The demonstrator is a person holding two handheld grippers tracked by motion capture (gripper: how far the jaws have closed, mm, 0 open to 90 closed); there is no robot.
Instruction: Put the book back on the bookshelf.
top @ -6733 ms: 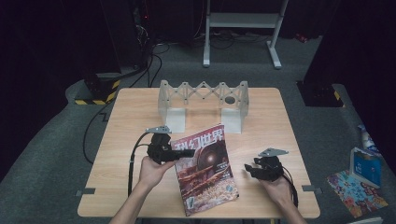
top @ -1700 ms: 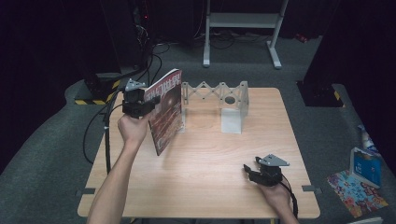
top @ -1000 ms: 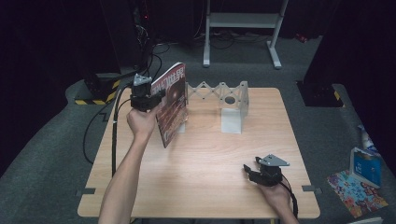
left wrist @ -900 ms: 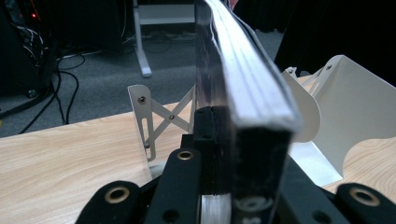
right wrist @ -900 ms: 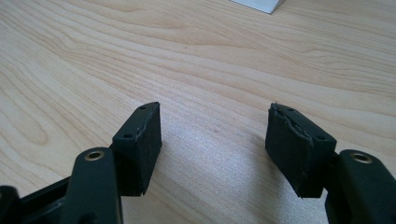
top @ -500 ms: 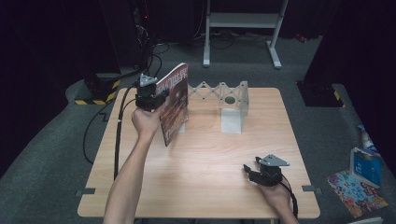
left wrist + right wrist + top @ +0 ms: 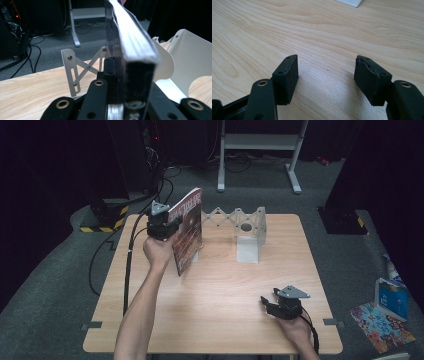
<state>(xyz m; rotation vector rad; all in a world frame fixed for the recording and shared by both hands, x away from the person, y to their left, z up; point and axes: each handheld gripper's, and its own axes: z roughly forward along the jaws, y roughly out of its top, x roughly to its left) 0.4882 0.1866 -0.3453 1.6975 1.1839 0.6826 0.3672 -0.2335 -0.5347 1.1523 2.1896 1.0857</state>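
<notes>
Since the earlier frames, the magazine (image 7: 187, 231) has come up from lying flat near the front of the table (image 7: 215, 295) to standing upright at about 10 o'clock on it, close to the left end of the white folding rack (image 7: 240, 227). The left gripper (image 7: 162, 224) holds it by one edge, with the jaws clamped tight on the pages; in the left gripper view the thick edge of the magazine (image 7: 132, 62) runs straight away between the black jaws. The left forearm is stretched long from the bottom edge, the wrist raised. The right gripper (image 7: 272, 304) rests at about 5 o'clock, its jaws wide apart with nothing between them, over bare wood.
</notes>
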